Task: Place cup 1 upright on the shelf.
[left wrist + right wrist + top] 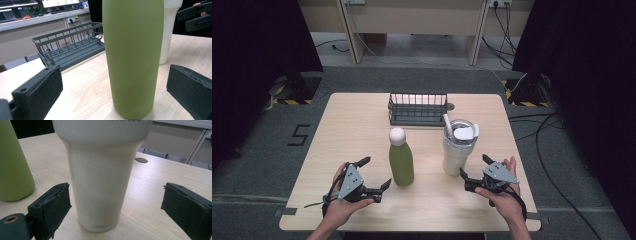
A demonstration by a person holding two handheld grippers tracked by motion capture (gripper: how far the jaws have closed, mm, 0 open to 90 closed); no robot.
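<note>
**Facing two upright containers with both grippers open**

Standing upright near the middle of the wooden table (357,125), the green bottle (401,162) carries a white cap (397,135). The cream tumbler (456,150) stands just to its right, apart from it, with a lid and a white straw (447,123) on top. A dark wire rack (417,108) sits behind both, near the far edge.

The left gripper (376,175) rests in the person's left hand (343,202), jaws spread wide and holding nothing. In the left gripper view the bottle stands just ahead, between the lines of the two pads, not touching either.

The right gripper (473,167) is held in the right hand (507,192), jaws likewise wide apart and empty. In the right gripper view the tumbler stands between the pads, clear of both.
</note>
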